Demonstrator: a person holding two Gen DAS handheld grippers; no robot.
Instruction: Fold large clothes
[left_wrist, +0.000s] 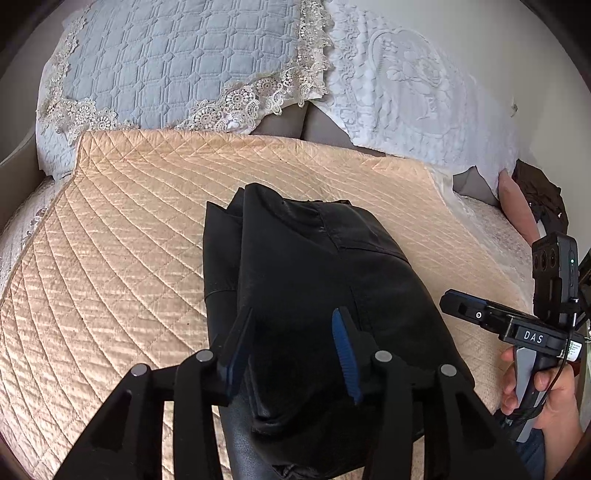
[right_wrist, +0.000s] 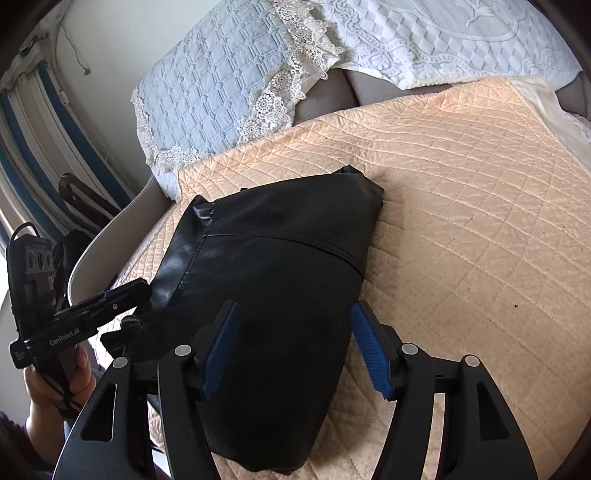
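Where the peach quilted cover (left_wrist: 122, 236) is spread over the bed, a black leather-like garment (left_wrist: 314, 280) is seen lying folded into a compact bundle near its middle, with layered edges showing at the far end. The left gripper (left_wrist: 295, 347) is held just above the near end of the bundle, its blue-padded fingers (left_wrist: 345, 350) parted, and nothing is pinched between them; the garment is merely seen through the gap. The right gripper (right_wrist: 295, 343) is likewise held released over the near part of the garment, its jaws spread wider, one pad over the leather and the other (right_wrist: 371, 354) out over the bare cover. Whether either set of tips brushes the fabric cannot be told. Each tool is gripped by a person's hand (left_wrist: 543, 398), seen at the edge of the other camera's view. Behind the cover, a pale blue quilted pillow with lace trim (left_wrist: 177, 66) and a white embossed pillow (left_wrist: 402, 81) are propped against the wall
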